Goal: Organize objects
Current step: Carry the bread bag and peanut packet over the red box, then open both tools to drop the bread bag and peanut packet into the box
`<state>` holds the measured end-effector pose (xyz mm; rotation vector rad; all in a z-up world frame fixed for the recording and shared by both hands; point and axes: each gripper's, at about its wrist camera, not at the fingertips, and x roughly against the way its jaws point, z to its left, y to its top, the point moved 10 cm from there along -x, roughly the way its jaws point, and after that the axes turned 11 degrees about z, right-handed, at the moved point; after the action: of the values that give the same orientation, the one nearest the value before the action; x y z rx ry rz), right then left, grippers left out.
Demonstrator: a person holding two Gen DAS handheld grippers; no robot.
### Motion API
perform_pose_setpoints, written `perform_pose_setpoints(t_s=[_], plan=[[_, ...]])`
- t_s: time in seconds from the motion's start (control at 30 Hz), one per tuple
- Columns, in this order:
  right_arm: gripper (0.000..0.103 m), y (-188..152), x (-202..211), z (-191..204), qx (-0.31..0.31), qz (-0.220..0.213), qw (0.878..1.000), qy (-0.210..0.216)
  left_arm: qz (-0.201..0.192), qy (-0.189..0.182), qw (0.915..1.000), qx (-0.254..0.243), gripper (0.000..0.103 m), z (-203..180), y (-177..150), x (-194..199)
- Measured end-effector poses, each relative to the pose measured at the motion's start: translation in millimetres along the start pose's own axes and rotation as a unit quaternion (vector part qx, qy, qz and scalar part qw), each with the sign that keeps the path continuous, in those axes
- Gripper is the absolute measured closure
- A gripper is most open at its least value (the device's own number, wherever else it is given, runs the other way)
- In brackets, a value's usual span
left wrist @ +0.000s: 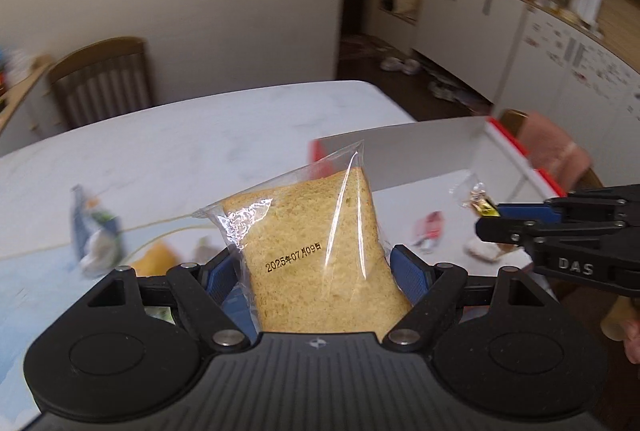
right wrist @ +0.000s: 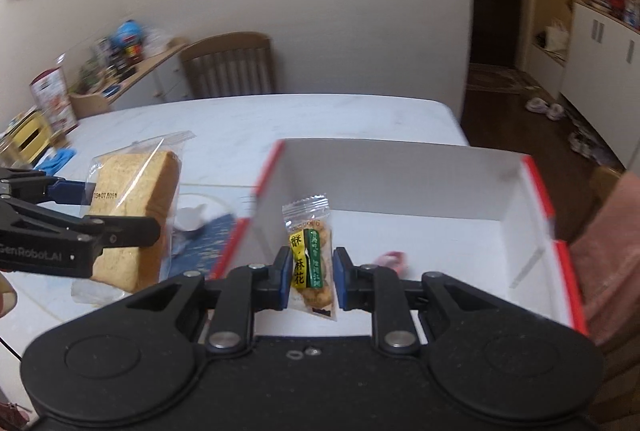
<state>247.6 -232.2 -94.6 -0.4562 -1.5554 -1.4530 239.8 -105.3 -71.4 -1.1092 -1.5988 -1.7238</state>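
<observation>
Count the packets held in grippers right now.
2. The bagged bread slice is clamped in the left gripper, beside the box. The small snack packet is clamped in the right gripper, over the box. Other packets lie loose.

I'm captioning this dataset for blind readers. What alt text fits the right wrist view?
The right gripper holds a small clear snack packet with a yellow and green label above an open white box with red edges. At left, the left gripper holds bagged sliced bread over a white table.
</observation>
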Motion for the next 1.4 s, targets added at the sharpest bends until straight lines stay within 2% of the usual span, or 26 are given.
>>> perform_pose_setpoints(t_s=[0.27,0.4,0.53,0.63,1.03,1.4], plan=[[0.082,-4.7,-3.7,-62.2,-0.034,0.004,0.999,-0.032,0.023,-0.024,0.9981,-0.052,0.022,-59.6,38.3,-39.7],[0.082,-6.6,-15.7,-87.0,-0.049,0.02,0.998,-0.039,0.042,-0.019,0.9965,-0.069,0.022,-75.8,51.5,-65.7],[0.082,-7.7,-31.1,-103.9,-0.057,0.04,0.997,-0.04,0.061,0.006,0.9934,-0.097,0.022,-84.7,57.5,-94.5],[0.082,-6.1,-43.7,-111.3,-0.054,0.054,0.996,-0.044,0.081,0.011,0.9911,-0.105,0.022,-88.9,59.4,-117.5],[0.082,-18.4,-84.8,-105.6,-0.009,0.124,0.991,-0.05,0.153,0.022,0.9794,-0.13,0.022,-92.5,55.0,-175.7],[0.082,-25.0,-94.5,-104.2,0.018,0.154,0.986,-0.067,0.19,-0.029,0.9757,-0.105,0.021,-94.3,53.3,-187.7]])
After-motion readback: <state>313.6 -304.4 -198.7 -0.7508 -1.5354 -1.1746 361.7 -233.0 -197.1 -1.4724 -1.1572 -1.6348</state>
